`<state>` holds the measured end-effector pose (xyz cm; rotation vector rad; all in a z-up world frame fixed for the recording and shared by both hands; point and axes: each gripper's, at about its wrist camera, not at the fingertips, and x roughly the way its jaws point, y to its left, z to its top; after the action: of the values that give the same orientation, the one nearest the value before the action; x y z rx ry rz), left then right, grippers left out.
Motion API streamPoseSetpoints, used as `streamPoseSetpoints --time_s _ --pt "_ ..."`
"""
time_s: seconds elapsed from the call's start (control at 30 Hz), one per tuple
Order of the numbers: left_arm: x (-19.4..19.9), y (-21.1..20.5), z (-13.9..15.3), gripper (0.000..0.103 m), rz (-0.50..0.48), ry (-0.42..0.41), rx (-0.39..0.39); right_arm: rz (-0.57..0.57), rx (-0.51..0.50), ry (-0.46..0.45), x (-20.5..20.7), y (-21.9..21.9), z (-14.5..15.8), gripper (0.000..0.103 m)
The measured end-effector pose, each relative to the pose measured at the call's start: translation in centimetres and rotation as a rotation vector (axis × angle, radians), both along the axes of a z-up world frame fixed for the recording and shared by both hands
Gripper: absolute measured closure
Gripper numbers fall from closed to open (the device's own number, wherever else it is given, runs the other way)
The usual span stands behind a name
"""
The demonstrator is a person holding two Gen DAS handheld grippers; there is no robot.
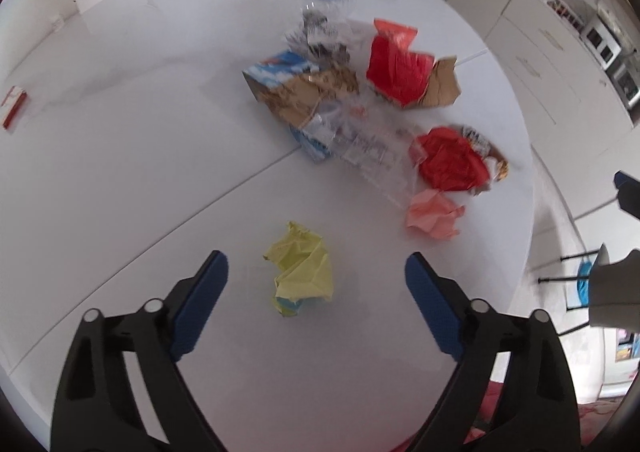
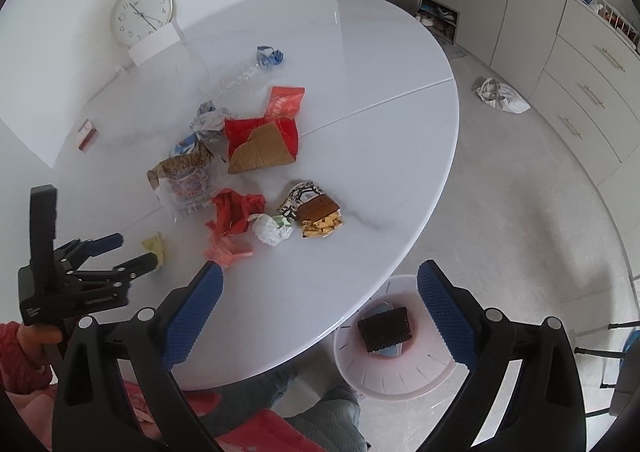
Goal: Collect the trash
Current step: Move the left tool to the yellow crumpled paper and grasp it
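Both tongs gape empty over the littered white table (image 2: 360, 72); pink bin (image 2: 384, 372) on the floor

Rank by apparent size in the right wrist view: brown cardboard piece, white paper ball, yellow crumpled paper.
1. brown cardboard piece
2. white paper ball
3. yellow crumpled paper, partly hidden behind the left gripper, so unsure.

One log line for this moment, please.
left gripper open over yellow paper | right gripper open, empty | bin below table
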<state>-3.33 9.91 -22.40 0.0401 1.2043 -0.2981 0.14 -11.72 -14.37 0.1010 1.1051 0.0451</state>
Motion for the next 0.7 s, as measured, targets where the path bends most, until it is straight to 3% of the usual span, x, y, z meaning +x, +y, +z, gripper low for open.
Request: streamPoseSetpoints --time_s 0.33,0.47,0.7 --pt "1.0 0.5 -2.3 0.057 -0.056 0.069 0.021 -0.020 -0.026 0.046 1.3 0.5 -1.4 0.006" --pt "0.5 0.5 -2.2 0.064 -0.089 0.048 0.044 -0.018 -0.039 0.077 2.1 0.6 -2.7 0.006" --pt "0.0 0.6 -1.8 0.068 -0.099 0.039 0.040 0.033 -0.092 0.099 5.6 0.6 -5.3 0.007"
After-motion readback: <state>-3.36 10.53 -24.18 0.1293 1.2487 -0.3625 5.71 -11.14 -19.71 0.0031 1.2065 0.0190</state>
